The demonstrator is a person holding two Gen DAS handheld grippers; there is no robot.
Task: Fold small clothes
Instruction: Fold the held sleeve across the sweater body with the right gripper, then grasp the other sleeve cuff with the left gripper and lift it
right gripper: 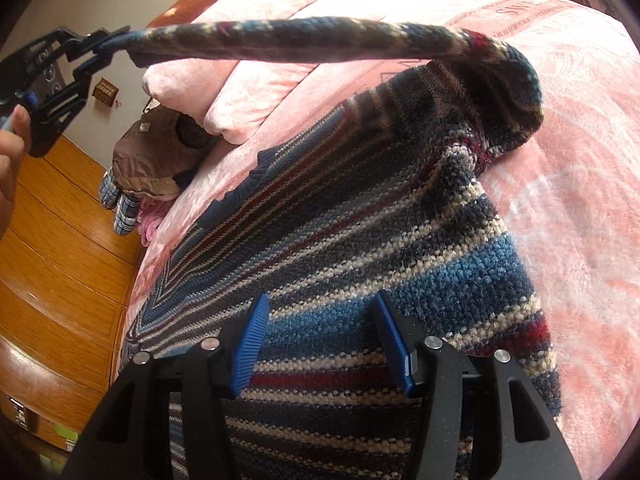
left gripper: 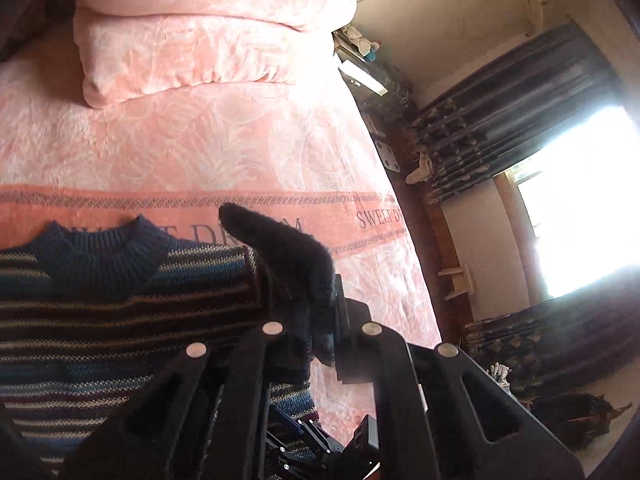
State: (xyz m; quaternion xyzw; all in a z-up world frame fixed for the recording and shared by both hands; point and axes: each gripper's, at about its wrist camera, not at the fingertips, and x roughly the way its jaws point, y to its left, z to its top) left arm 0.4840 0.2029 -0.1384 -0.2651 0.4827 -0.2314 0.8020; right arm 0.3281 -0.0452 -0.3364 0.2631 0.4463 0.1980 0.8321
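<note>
While the striped sweater (right gripper: 360,280) lies flat on the pink bedspread (right gripper: 580,160), its collar (left gripper: 108,252) points toward the pillows (left gripper: 208,40) at the head of the bed, so the body's long axis runs from hem to collar along the bed. The left gripper (right gripper: 102,50) is clamped on the cuff of 1 sleeve (right gripper: 300,36), which is lifted clear of the sweater and stretched out in the air, its far end joining the sweater at the shoulder. That sleeve's long axis runs crosswise to the sweater body. My guess is that the coming move lays this sleeve across the sweater's chest, so the left gripper, the only 1 holding cloth, has to travel over the sweater toward its other side. The right gripper (right gripper: 324,344) hovers over the sweater's lower stripes, its 2 blue pads (right gripper: 252,344) spread wide with nothing between them.
</note>
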